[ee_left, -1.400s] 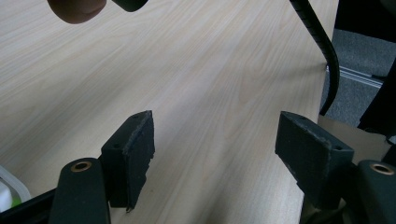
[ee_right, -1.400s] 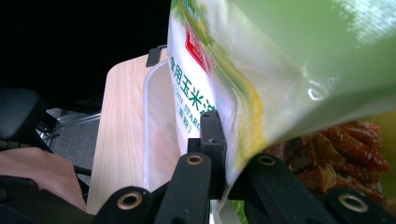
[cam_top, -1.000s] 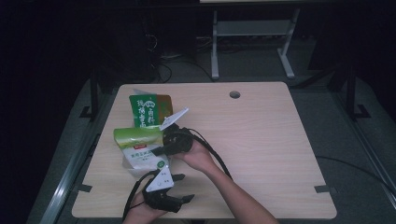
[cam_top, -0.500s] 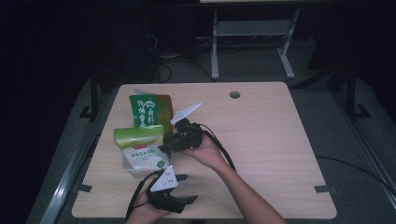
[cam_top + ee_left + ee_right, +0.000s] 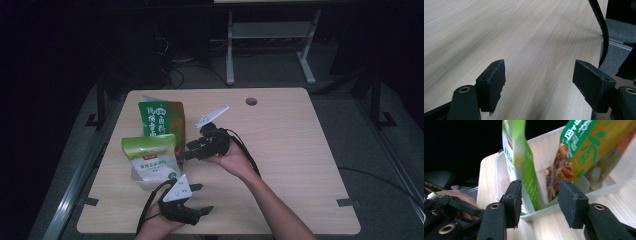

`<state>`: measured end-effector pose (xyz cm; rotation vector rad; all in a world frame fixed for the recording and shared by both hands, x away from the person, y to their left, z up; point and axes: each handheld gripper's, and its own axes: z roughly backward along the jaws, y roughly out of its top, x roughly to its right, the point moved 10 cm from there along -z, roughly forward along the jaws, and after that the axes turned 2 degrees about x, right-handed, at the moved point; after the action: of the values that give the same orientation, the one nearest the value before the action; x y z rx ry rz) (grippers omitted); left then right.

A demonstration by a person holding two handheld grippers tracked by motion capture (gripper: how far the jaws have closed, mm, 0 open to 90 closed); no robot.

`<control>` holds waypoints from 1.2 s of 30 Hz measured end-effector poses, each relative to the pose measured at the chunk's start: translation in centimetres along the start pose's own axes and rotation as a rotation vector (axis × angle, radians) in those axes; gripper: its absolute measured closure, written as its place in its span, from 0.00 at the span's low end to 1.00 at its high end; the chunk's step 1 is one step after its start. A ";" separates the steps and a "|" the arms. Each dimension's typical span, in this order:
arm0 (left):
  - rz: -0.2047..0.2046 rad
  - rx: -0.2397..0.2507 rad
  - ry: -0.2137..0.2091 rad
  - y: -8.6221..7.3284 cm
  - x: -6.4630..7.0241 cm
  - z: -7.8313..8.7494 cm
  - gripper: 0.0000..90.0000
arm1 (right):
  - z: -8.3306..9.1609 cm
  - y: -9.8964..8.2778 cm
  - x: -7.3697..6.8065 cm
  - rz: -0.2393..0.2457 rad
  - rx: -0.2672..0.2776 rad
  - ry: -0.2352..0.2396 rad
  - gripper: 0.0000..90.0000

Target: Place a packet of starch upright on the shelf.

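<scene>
Right gripper [image 5: 192, 150] backed off, fingers opening; green-white pouch [image 5: 151, 159] just beyond.

Pale wood-grain table [image 5: 529, 37], matt. Translucent plastic tray [image 5: 554, 147]. Glossy printed film pouches [image 5: 524, 167]. Black jaw pads [image 5: 495, 82], matt, rough-edged.
</scene>
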<state>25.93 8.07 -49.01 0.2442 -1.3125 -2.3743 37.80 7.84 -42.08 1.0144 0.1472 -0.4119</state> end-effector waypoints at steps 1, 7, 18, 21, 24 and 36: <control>-0.001 -0.001 -0.001 0.0 0.0 0.0 0.29 | 0.0 0.0 0.0 0.000 0.000 0.000 0.58; -0.006 -0.006 0.000 0.0 -0.1 -0.1 0.29 | 0.7 -0.3 0.5 -0.011 -0.004 -0.010 0.55; -0.007 -0.009 -0.002 0.0 -0.1 -0.2 0.29 | 2.3 -0.6 1.3 -0.025 0.008 -0.039 0.52; -0.005 -0.006 -0.004 0.1 -0.1 -0.3 0.29 | 2.8 -0.8 1.5 -0.030 0.004 -0.048 0.51; 0.000 -0.007 -0.007 0.1 -0.1 -0.4 0.29 | 3.2 -0.9 1.7 -0.036 0.011 -0.053 0.51; 0.006 -0.007 -0.011 0.5 -0.4 -0.5 0.29 | 5.3 -1.6 2.6 -0.046 0.011 -0.094 0.48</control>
<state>26.60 7.63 -48.94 0.2246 -1.3072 -2.3781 39.13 1.92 -41.34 1.0019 0.0836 -0.5015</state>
